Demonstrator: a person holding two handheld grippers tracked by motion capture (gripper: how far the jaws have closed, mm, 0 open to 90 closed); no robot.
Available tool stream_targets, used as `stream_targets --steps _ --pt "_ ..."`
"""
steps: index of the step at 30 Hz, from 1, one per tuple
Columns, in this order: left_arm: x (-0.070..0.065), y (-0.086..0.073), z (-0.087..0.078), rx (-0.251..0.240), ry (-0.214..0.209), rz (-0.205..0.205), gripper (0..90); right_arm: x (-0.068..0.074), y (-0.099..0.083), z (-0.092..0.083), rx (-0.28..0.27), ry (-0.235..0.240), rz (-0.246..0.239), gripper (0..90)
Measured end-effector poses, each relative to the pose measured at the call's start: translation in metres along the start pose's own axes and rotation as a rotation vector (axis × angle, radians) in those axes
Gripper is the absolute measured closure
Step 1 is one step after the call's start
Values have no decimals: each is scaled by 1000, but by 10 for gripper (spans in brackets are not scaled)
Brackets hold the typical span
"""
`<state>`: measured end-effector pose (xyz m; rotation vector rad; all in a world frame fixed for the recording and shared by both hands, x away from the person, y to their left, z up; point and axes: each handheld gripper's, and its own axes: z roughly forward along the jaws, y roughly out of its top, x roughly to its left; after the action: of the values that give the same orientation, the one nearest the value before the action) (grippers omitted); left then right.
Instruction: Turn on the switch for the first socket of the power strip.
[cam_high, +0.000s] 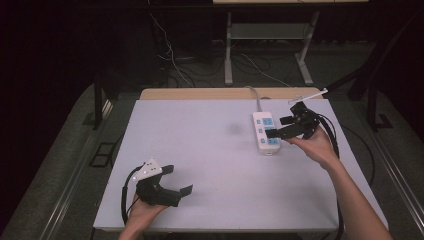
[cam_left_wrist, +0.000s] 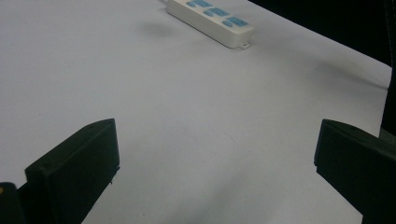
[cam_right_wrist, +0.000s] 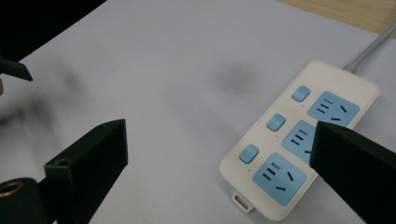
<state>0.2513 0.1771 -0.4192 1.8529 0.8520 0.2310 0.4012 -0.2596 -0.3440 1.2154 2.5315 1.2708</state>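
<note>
White tabletop (cam_high: 215, 150), power strip (cam_high: 265, 132) under spread right claw (cam_high: 281, 127); left claw (cam_high: 179, 180) spread, well apart.

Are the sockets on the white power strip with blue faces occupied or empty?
Empty. The white power strip with blue sockets lies flat, all three faces bare. The right gripper hovers open over it.

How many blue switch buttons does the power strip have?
3, in a row down one side of the power strip: far button, middle button, near button, each beside a blue socket. None look hidden.
</note>
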Motion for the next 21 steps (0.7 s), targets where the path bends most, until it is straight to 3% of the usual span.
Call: stream_targets --steps 21 --pt "0 0 0 -3 0 -5 0 -18 33 8 -11 -26 29 53"
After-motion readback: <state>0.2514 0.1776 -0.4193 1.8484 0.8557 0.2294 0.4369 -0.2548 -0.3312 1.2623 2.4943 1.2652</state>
